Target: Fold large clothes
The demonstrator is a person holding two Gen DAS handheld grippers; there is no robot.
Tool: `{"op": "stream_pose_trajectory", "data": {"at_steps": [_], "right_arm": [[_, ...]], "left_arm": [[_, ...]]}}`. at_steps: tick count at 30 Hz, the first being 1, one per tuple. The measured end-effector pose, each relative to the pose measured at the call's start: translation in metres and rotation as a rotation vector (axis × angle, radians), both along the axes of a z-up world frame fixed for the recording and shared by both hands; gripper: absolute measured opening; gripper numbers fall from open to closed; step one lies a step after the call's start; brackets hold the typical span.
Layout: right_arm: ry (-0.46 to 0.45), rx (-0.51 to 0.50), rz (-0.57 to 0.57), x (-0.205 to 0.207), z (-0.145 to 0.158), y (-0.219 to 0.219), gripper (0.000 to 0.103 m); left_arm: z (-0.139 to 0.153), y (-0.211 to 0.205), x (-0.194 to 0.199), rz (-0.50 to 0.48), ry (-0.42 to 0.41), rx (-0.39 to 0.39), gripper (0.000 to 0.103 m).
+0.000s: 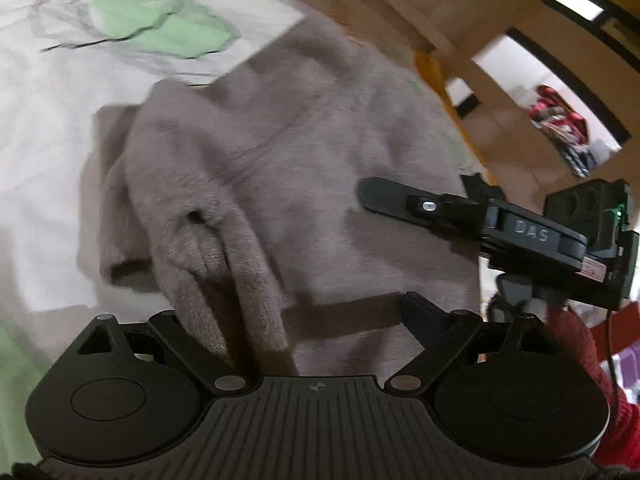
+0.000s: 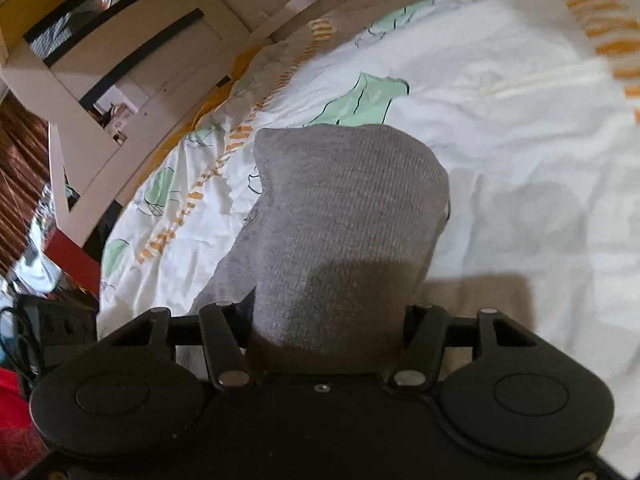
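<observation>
A grey-brown knit garment (image 1: 280, 140) lies crumpled on a white bedsheet (image 1: 60, 100) with green prints. My left gripper (image 1: 300, 308) stands wide open at its near edge. A rolled fold of the knit drapes over its left finger and hides it, while the right finger (image 1: 414, 306) is bare and clear of the fold. My right gripper (image 1: 372, 200) reaches in from the right, with one dark finger lying over the garment. In the right wrist view the grey knit (image 2: 348, 208) fills the whole gap of the right gripper (image 2: 328, 320) and rises up from it. The fingertips are hidden.
The bedsheet (image 2: 520, 120) spreads far and right, with orange stripes along its edge. A pale wooden bed frame (image 2: 120, 80) runs along the left. A red sleeve (image 1: 576, 352) shows behind the right gripper. Wooden furniture (image 1: 400, 0) stands beyond the bed.
</observation>
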State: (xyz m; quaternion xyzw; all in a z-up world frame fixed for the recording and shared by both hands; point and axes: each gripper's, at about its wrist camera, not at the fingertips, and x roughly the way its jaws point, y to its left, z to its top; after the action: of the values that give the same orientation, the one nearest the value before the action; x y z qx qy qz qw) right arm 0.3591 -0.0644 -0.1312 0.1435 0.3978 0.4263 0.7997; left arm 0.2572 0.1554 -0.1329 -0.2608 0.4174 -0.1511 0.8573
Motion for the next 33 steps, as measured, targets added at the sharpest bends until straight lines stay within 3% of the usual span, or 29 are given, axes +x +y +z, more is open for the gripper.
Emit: {"op": "stream_pose_trajectory", "data": {"at_steps": [8,12,14,17,27,31,33], "right_arm": [[-0.107,-0.121,-0.106,0.026,0.036,-0.073,0.063],[-0.098,-0.219,-0.205,0.041,0.027,-0.112,0.071],[-0.052,-0.292,-0.261,0.048,0.010,-0.120,0.077],[-0.042,-0.262,-0.333,0.046,-0.002,-0.132,0.084],[-0.316,-0.428,-0.383,0.013,0.040,-0.091,0.088],[-0.368,-0.502,-0.354,0.005,0.036,-0.057,0.091],[-0.373,-0.557,-0.352,0.003,0.027,-0.039,0.100]], "left_arm": [[0.005,-0.083,0.062,-0.143,-0.039,0.004,0.090],[-0.013,-0.099,0.069,-0.126,-0.001,0.127,0.086],[-0.022,-0.095,0.060,-0.126,-0.013,0.200,0.076],[-0.018,-0.085,0.045,-0.128,-0.034,0.246,0.076],[-0.008,-0.063,0.017,-0.004,-0.021,0.259,0.077],[-0.006,-0.063,0.012,0.021,-0.015,0.270,0.078],[-0.006,-0.063,0.010,0.029,-0.015,0.272,0.078]]}}
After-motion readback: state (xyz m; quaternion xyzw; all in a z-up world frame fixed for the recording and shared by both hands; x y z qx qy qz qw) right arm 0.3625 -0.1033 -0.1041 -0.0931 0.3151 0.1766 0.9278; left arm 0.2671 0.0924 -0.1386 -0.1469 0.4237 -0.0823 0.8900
